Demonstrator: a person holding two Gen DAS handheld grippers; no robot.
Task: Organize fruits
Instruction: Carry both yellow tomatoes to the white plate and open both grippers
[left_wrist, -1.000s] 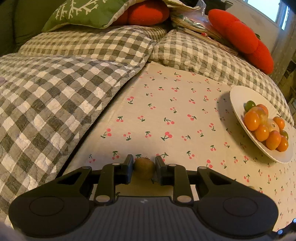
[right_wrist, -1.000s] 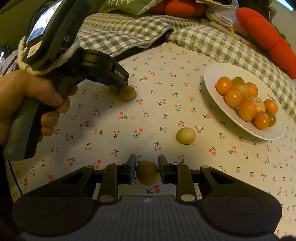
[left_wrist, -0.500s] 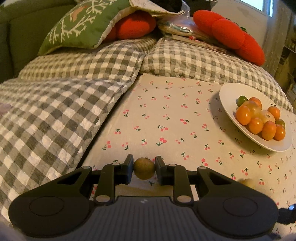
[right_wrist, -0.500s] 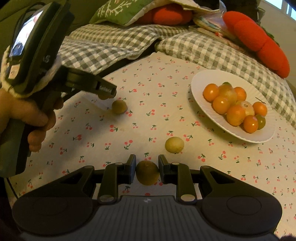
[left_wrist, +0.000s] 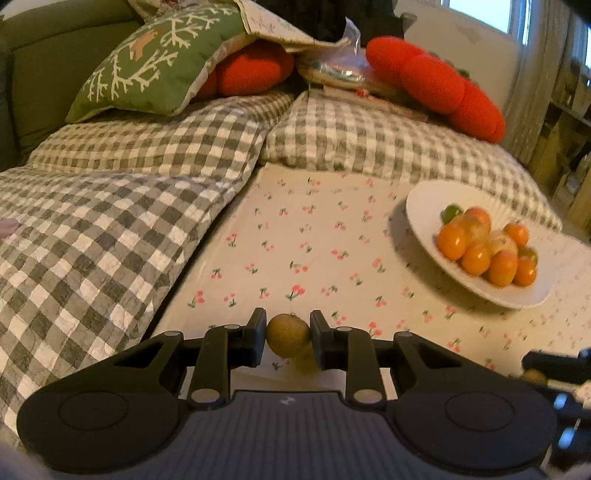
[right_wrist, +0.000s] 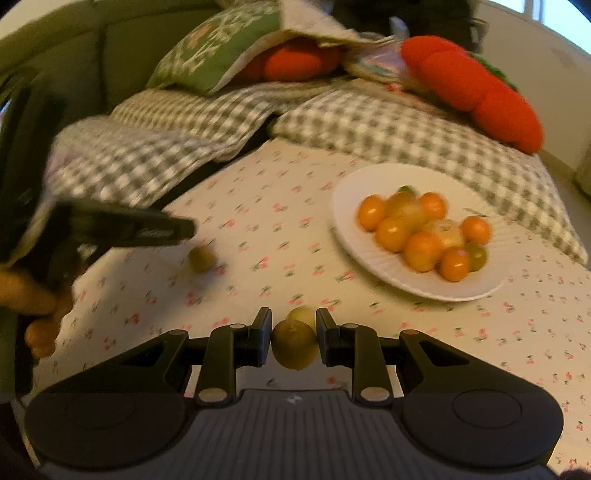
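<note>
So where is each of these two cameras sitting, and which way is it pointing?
Left wrist: sits on the left hand-held gripper, looking forward and down along its fingers, shut on a small brownish fruit, over the cherry-print cloth; the other gripper's tip shows at the right edge.
Right wrist: sits on the right hand-held gripper, shut on a greenish-brown fruit; the person's left hand and gripper show, blurred.
Shared: the white plate of orange fruits, the checked blanket and the red cushion.

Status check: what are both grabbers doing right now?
Left gripper shut on a small fruit. Right gripper likewise. Plate unobstructed.
</note>
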